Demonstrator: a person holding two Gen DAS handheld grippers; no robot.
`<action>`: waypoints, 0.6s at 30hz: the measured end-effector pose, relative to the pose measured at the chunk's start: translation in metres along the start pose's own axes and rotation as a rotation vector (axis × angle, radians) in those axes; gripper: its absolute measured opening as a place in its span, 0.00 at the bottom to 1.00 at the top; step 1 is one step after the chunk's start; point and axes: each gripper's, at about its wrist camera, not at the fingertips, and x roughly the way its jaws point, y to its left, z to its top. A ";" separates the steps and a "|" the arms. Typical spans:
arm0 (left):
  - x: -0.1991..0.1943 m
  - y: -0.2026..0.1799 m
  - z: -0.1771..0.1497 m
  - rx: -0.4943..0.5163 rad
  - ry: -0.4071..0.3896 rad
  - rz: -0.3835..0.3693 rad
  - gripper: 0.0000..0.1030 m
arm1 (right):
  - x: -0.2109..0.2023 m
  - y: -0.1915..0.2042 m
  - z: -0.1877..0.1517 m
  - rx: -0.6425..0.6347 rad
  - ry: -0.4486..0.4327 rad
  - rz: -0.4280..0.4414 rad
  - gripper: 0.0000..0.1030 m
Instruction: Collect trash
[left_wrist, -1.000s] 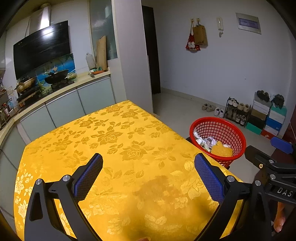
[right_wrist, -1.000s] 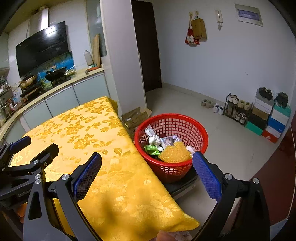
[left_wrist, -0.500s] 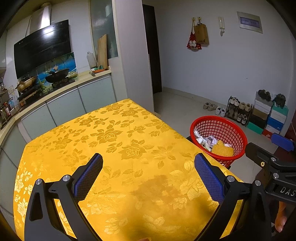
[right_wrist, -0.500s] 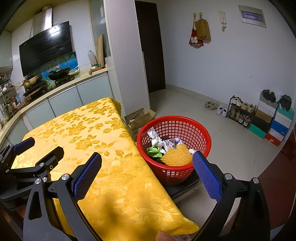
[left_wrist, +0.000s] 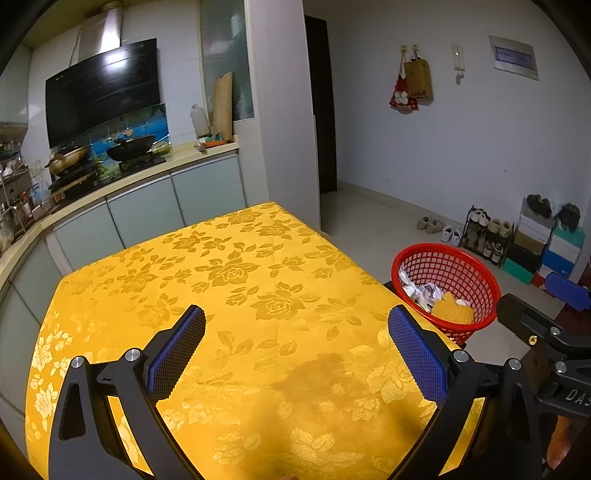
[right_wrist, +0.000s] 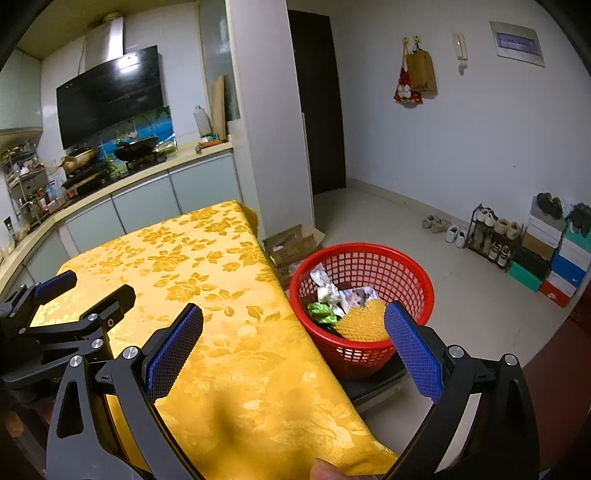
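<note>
A red mesh basket (left_wrist: 448, 266) (right_wrist: 373, 258) stands on the floor beside the table's right edge. It holds crumpled paper (right_wrist: 332, 291), a green wrapper (right_wrist: 321, 312) and a yellow foam net (right_wrist: 364, 321) (left_wrist: 452, 314). My left gripper (left_wrist: 295, 332) hangs open above the table's yellow flowered cloth (left_wrist: 221, 288), with nothing between its blue pads. Open too, my right gripper (right_wrist: 293, 330) hovers over the table's right edge and the basket, holding nothing. Each gripper shows at the side of the other's view: the right gripper (left_wrist: 554, 321), the left gripper (right_wrist: 66, 306).
A kitchen counter (left_wrist: 129, 181) with a stove and wok runs behind the table. A white pillar (left_wrist: 280, 110) stands at the far corner. A cardboard box (right_wrist: 291, 245) lies on the floor by the basket. A shoe rack (left_wrist: 487, 232) and stacked shoeboxes (left_wrist: 550, 247) line the right wall.
Both grippers have drawn back and up slightly, so the table and basket sit a little farther off. Both stay open and hold nothing.
</note>
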 end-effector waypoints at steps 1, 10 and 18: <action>-0.001 0.001 0.000 -0.004 -0.002 0.003 0.93 | -0.001 0.000 0.001 -0.001 -0.007 0.003 0.93; -0.006 0.004 0.001 -0.021 -0.012 0.005 0.93 | -0.005 0.001 0.005 -0.003 -0.020 0.009 0.93; -0.006 0.003 0.002 -0.018 -0.011 0.007 0.93 | -0.005 0.001 0.006 0.000 -0.022 0.010 0.93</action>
